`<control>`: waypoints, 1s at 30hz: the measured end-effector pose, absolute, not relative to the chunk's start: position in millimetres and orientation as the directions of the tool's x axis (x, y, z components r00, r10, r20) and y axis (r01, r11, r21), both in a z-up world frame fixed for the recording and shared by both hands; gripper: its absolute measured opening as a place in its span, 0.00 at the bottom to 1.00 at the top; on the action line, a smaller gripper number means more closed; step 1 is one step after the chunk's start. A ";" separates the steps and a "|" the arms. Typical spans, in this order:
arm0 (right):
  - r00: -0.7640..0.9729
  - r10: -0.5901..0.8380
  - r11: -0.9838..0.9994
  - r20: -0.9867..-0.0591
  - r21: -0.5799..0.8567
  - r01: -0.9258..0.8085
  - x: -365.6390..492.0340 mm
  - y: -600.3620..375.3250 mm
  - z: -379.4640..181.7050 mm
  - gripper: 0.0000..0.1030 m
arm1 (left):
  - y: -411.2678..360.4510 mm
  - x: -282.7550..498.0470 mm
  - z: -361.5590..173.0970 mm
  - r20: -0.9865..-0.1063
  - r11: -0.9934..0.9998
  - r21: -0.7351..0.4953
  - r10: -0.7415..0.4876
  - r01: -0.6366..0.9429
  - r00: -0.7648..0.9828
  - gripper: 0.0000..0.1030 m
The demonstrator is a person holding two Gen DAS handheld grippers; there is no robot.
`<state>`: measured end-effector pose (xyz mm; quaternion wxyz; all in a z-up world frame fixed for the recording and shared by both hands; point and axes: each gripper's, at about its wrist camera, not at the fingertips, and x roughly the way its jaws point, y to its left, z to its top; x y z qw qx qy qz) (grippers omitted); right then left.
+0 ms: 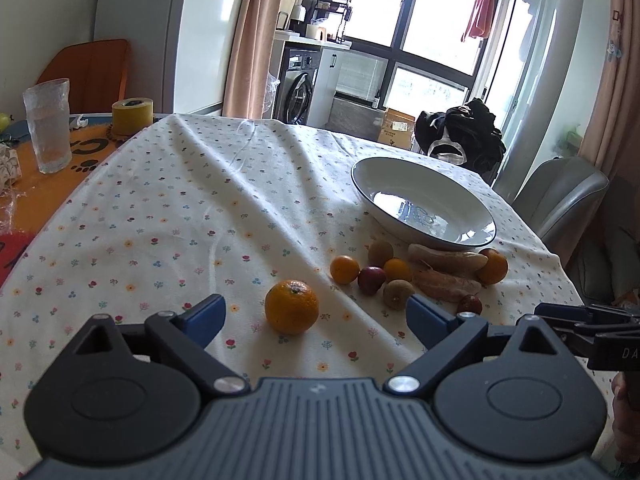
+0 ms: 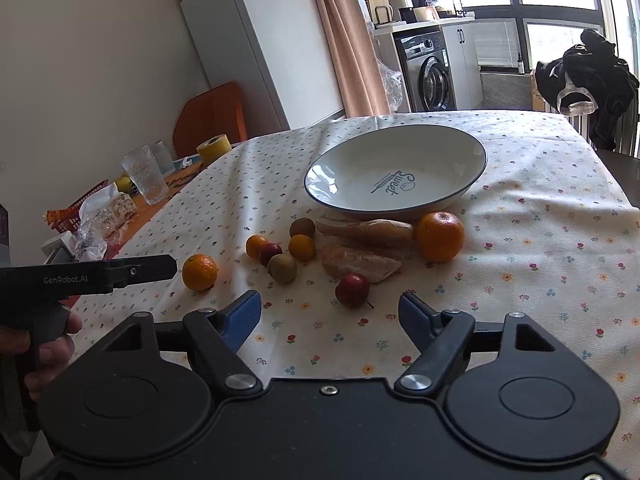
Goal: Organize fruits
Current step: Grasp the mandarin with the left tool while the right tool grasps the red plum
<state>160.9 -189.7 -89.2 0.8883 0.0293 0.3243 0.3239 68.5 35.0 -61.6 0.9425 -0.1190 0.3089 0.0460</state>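
Observation:
A white bowl with a dark rim stands empty on the flowered tablecloth. In front of it lie several fruits: a big orange set apart at the left, another big orange at the right, small oranges, kiwis, two small red fruits, and two pale long pieces. My left gripper is open, its fingers straddling the near orange from just short of it. My right gripper is open, just short of the red fruit.
At the table's left stand a ribbed glass and a yellow tape roll, with wrappers and a red basket beside them. A grey chair sits past the right edge. A hand holds the left gripper's handle.

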 end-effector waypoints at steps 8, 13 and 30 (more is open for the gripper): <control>0.552 0.595 0.790 -0.585 0.297 -0.536 183.3 -180.8 -106.9 0.57 | 40.1 87.0 -78.6 -0.623 0.960 -0.212 0.014 -0.185 0.782 0.73; 0.542 0.588 0.794 -0.601 0.298 -0.530 195.0 -175.6 -115.3 0.46 | 44.8 96.0 -88.8 -0.632 0.956 -0.223 0.008 -0.193 0.775 0.62; 0.529 0.608 0.774 -0.592 0.296 -0.560 202.1 -170.1 -119.6 0.22 | 45.5 103.6 -97.1 -0.625 0.949 -0.253 -0.010 -0.190 0.780 0.35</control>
